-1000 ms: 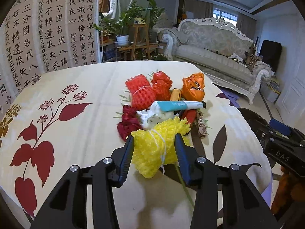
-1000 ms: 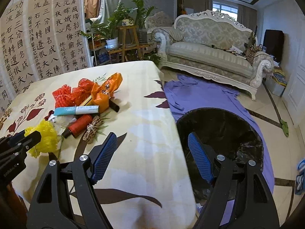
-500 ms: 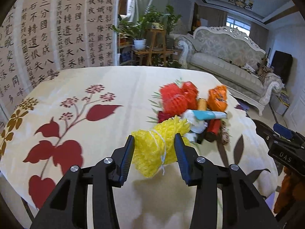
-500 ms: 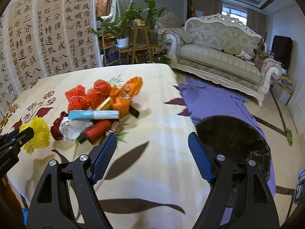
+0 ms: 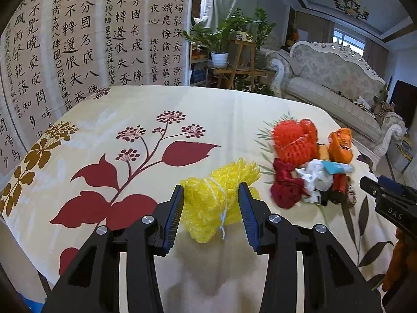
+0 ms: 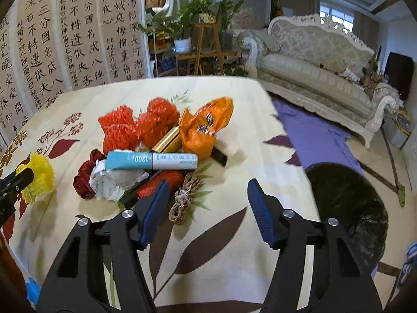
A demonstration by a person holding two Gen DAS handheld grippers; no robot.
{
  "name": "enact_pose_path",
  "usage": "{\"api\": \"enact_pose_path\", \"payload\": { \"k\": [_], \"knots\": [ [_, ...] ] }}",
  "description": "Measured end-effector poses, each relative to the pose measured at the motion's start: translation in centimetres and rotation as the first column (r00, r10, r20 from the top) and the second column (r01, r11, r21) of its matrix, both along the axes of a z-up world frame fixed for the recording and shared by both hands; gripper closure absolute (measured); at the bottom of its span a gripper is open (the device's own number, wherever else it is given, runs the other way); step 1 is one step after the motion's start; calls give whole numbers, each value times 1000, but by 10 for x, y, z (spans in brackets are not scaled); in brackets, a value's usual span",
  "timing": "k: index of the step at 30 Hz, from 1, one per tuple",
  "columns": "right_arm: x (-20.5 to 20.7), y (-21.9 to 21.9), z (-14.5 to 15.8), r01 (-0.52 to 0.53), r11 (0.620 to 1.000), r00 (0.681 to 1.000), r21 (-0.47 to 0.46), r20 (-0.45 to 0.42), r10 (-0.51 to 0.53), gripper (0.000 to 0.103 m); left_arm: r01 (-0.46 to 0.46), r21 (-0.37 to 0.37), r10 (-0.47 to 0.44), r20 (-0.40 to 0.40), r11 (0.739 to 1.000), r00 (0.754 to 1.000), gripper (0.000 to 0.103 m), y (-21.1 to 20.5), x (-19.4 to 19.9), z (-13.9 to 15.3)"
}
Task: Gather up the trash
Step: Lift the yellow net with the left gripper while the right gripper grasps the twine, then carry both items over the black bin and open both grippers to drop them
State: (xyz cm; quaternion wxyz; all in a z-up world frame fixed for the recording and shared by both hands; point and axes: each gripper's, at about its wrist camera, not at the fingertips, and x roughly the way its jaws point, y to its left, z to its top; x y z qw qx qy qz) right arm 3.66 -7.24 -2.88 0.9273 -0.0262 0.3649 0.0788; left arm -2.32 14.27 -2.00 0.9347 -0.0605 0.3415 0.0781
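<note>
My left gripper (image 5: 211, 203) is shut on a yellow foam net (image 5: 211, 200) and holds it above the floral tablecloth, left of the trash pile; the net also shows in the right wrist view (image 6: 39, 177). The pile holds red foam nets (image 6: 135, 127), an orange bag (image 6: 206, 127), a teal and white tube (image 6: 151, 160), a gold tube (image 6: 166, 139), crumpled white paper (image 6: 112, 180), a red spool (image 6: 159, 184), a dark red scrunchie (image 6: 83, 182) and a rope coil (image 6: 183, 198). My right gripper (image 6: 206, 208) is open and empty just in front of the pile.
A black-lined trash bin (image 6: 349, 208) stands on the floor right of the table (image 6: 234, 260), beside a purple cloth (image 6: 315, 135). A white sofa (image 6: 318, 73) and a plant stand (image 6: 206, 47) are behind. A calligraphy screen (image 5: 78, 52) stands at the left.
My left gripper has carried the yellow net leftward, away from the pile. My right gripper has moved left from over the bin towards the pile, still open.
</note>
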Motion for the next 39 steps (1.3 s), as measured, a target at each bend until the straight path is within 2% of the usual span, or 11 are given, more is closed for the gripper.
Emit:
{"api": "enact_pose_path", "payload": {
  "k": [2,7,12,14,26,30,34,39],
  "knots": [
    [3,5,-4,-12,1000,1000,-5,-19,12,56,-2,0,2,-5,1000,1000,60,2,1,-3],
    [11,12,-14,-33,999,998,-16,-63,32,69,-3,-4,3,-15,1000,1000,60,4,5,-7],
    [12,11,-20,-65,998,994,15,-91,67,81,2,9,-2,-9,1000,1000,60,1,5,-8],
    [10,10,-18,-78,997,993,16,-88,79,92,4,4,-4,-4,1000,1000,60,0,4,-7],
    [-5,-10,-7,-63,997,996,41,-54,65,92,68,-3,-68,35,998,997,60,-28,-2,8],
    [-13,-26,3,-29,998,999,48,-22,30,92,121,-16,-119,69,993,990,60,-47,-4,20],
    [-22,-53,16,31,998,999,49,17,-32,92,191,-16,-188,104,981,977,60,-73,-4,30],
    [-32,-94,27,123,992,991,41,57,-125,92,295,-19,-291,129,955,948,60,-115,3,38]
  ]
}}
